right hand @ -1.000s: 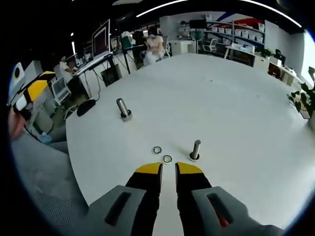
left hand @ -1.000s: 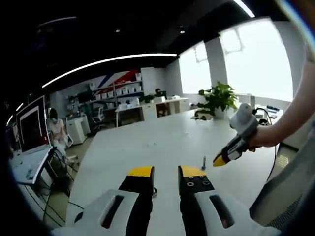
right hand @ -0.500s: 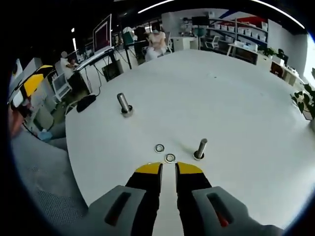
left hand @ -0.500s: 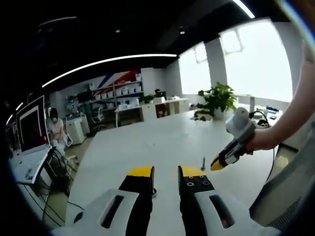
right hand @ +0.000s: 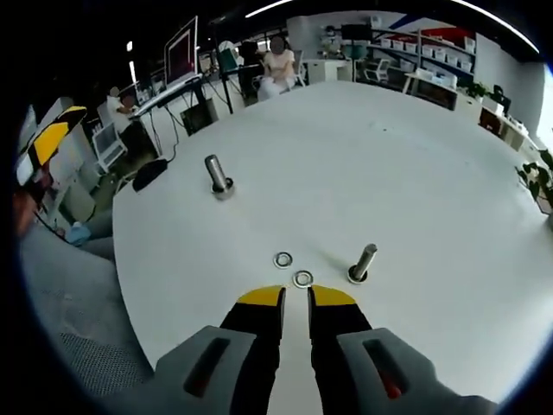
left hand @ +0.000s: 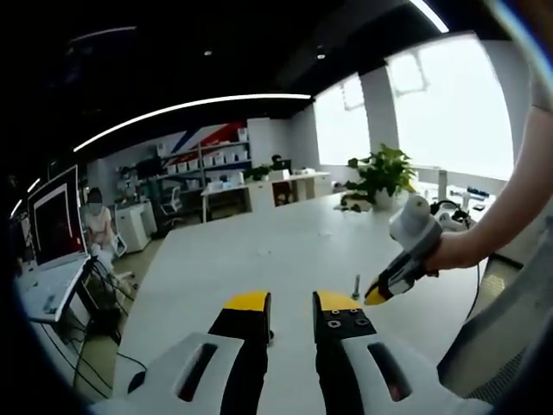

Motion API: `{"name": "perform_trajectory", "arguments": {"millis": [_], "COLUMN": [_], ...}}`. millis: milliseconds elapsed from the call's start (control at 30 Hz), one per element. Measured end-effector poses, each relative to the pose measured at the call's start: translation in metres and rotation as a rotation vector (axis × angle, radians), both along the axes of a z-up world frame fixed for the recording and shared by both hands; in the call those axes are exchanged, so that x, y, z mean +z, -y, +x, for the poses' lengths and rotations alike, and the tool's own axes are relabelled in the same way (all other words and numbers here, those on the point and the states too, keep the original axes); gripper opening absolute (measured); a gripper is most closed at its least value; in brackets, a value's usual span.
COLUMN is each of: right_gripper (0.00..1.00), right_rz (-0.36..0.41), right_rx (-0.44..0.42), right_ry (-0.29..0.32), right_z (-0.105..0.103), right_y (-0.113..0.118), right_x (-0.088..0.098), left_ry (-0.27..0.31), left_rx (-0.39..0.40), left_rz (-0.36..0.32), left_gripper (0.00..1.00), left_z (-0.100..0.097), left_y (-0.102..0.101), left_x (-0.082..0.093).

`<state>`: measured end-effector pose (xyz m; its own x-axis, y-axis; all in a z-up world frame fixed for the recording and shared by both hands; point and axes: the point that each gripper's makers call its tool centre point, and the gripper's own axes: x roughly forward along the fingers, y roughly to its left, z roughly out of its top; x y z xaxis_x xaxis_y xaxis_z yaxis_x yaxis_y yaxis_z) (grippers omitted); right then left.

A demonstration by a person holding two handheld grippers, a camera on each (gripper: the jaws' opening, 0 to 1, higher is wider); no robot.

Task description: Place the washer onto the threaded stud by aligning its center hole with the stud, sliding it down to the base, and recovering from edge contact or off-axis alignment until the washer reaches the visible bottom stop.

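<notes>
I see my right gripper [right hand: 295, 298] narrowly parted, holding nothing, just short of a washer [right hand: 302, 278] lying flat on the white table [right hand: 415, 164]. The threaded stud [right hand: 363, 262] stands just beside that washer. My left gripper [left hand: 291, 303] is likewise narrowly parted. No legible writing.

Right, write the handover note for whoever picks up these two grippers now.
Right gripper: open, empty, poised just short of the nearer washer.
Left gripper: open, empty, low over the white table.
Second washer lies flat beside the first; small threaded stud stands right of them, larger stud farther off.
Done: nothing picked.
Left: grip a washer, align it over the stud, slide it to the base.
</notes>
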<state>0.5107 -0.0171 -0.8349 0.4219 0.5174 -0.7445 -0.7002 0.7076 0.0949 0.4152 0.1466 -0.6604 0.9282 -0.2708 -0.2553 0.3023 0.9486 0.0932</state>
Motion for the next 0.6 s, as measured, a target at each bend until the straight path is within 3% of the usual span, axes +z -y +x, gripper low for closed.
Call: {"name": "perform_trajectory", "arguments": {"millis": [600], "right_gripper": [0.13], "right_rz": [-0.027], "right_rx": [-0.035], "right_ry": [-0.029], "right_z": [0.013], "right_y": [0.000], "right_x": [-0.017], "left_ry": [-0.011], "left_rx": [0.011], "left_rz": [-0.014], "left_gripper": [0.17], "left_z": [0.000], "left_y": [-0.003], "left_x": [-0.002]}}
